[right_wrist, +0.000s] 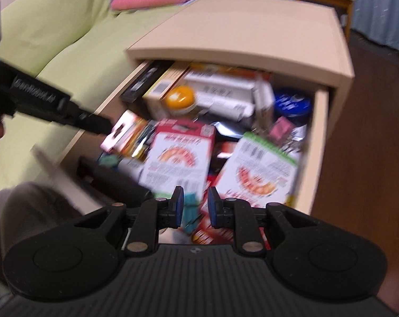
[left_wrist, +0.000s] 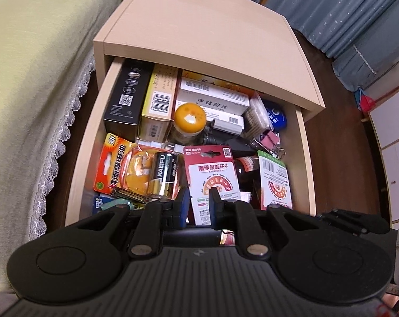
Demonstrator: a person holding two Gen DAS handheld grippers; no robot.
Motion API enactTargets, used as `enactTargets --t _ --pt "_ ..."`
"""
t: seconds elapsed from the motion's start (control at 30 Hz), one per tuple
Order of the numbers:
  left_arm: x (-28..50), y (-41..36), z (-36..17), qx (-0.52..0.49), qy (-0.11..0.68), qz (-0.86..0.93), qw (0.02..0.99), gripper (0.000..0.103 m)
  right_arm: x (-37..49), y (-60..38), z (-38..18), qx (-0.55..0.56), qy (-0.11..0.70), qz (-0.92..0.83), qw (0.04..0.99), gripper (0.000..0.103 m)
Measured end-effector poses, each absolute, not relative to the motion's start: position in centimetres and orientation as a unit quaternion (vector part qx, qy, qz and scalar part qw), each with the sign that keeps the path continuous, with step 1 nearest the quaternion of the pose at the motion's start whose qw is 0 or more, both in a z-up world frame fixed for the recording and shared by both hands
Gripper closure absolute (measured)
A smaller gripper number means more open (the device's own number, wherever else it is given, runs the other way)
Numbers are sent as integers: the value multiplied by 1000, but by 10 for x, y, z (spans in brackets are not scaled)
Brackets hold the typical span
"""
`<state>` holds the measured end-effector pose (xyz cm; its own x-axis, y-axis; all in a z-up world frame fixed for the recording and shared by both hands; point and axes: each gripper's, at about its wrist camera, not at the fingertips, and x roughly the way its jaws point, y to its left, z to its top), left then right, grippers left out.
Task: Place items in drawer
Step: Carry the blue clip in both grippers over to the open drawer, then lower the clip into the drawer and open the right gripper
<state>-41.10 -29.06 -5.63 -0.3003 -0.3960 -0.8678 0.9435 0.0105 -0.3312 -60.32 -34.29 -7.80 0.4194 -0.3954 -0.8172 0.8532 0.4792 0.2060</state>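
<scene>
You have in the drawer [left_wrist: 79,142] three battery cards [left_wrist: 212,179], one orange-lidded jar [left_wrist: 190,117], one black box [left_wrist: 125,97], one yellow box [left_wrist: 161,97], one blue tin [left_wrist: 277,115] and one pink binder clip [left_wrist: 270,137].

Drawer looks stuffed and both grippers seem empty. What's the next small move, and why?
Probably push the drawer shut. Both the left gripper and the right gripper are open with nothing between their fingers, the battery packs already lie inside, and the bedside cabinet top is bare, so nothing seems left to place.
</scene>
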Motion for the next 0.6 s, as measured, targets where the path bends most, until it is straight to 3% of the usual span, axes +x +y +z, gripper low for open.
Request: enactTargets --t 0.47,0.6 --pt "-421 -290 -62 302 477 -646 514 86 -582 -365 -97 331 424 -340 771 86" --pt "-421 -290 -64 306 478 -644 514 86 -578 -373 -101 324 437 -335 770 90"
